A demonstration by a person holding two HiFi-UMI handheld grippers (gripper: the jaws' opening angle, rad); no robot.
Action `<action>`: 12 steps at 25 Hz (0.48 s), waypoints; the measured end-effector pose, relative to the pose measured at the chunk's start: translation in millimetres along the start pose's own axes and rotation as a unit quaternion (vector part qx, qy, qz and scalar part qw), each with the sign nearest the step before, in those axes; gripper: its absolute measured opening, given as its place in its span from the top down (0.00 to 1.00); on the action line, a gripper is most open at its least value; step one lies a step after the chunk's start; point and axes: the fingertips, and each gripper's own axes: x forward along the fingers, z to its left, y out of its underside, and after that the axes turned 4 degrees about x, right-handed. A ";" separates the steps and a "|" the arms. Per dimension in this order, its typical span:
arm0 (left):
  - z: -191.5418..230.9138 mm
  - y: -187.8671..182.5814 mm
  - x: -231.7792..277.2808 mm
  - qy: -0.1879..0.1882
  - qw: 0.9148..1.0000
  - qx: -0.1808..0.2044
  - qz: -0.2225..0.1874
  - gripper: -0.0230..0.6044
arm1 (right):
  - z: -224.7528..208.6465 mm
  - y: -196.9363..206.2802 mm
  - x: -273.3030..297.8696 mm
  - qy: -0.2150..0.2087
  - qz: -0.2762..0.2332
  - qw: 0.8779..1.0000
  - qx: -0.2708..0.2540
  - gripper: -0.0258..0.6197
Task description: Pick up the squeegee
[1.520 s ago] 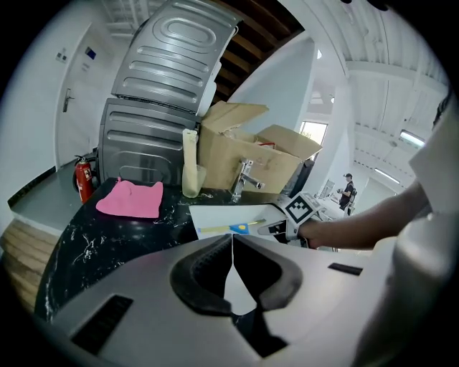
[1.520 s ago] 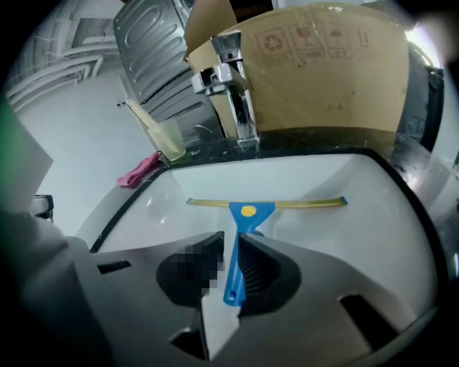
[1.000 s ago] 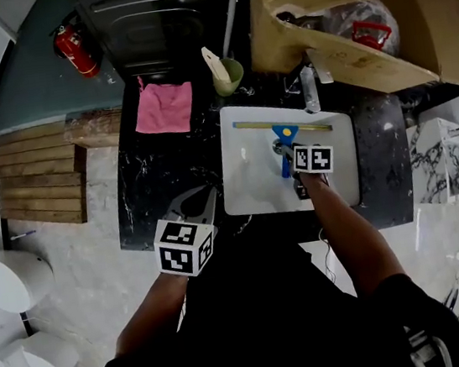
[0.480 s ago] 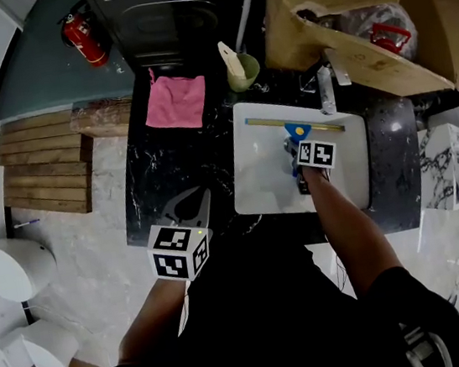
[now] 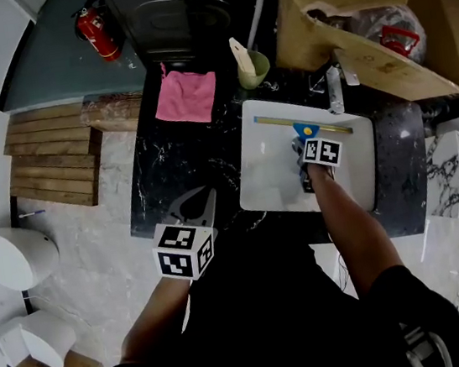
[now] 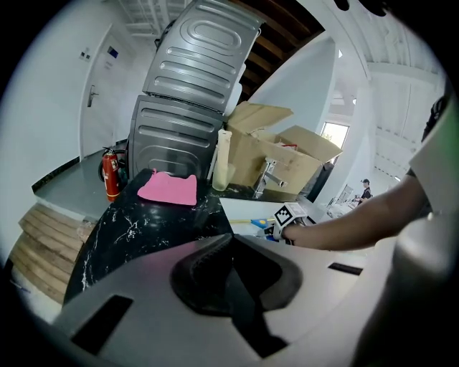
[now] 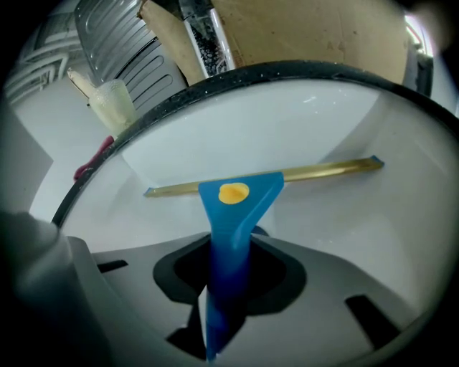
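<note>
The squeegee (image 5: 299, 129) lies in the white sink (image 5: 264, 186), its brass-coloured blade (image 7: 315, 170) across the far side and its blue handle (image 7: 228, 236) pointing toward me. My right gripper (image 5: 302, 151) reaches steeply down into the basin. Its jaws are closing, with the handle between them and the pads against its sides in the right gripper view (image 7: 215, 315). My left gripper (image 5: 197, 201) hovers over the black counter (image 5: 168, 166) left of the sink, shut and empty (image 6: 237, 301).
A pink cloth (image 5: 188, 97) lies on the counter's far left. A green cup (image 5: 253, 69) with a brush stands behind the sink, beside the faucet (image 5: 335, 87). An open cardboard box (image 5: 357, 8) sits at the back right, a washing machine (image 5: 179, 7) behind, a fire extinguisher (image 5: 98, 31) at far left.
My right gripper has sunk onto the squeegee's handle in the sink. The left gripper has barely shifted over the counter.
</note>
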 end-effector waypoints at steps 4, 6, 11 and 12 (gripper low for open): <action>-10.3 -1.2 -1.1 0.001 1.000 0.006 -0.006 0.94 | 0.7 4.5 -7.8 -0.008 0.017 1.000 -0.010 0.79; -14.9 -3.7 0.0 -0.001 1.000 0.007 -0.013 0.94 | 3.8 5.8 -16.3 -0.016 0.026 0.999 -0.017 0.79; -26.9 -13.2 6.6 -0.003 1.000 0.002 -0.030 0.94 | 18.8 3.1 -55.4 -0.059 0.020 0.997 -0.040 0.79; -32.0 -14.9 8.3 0.000 0.999 0.005 -0.032 0.94 | 21.7 1.1 -64.8 -0.069 0.014 0.997 -0.042 0.79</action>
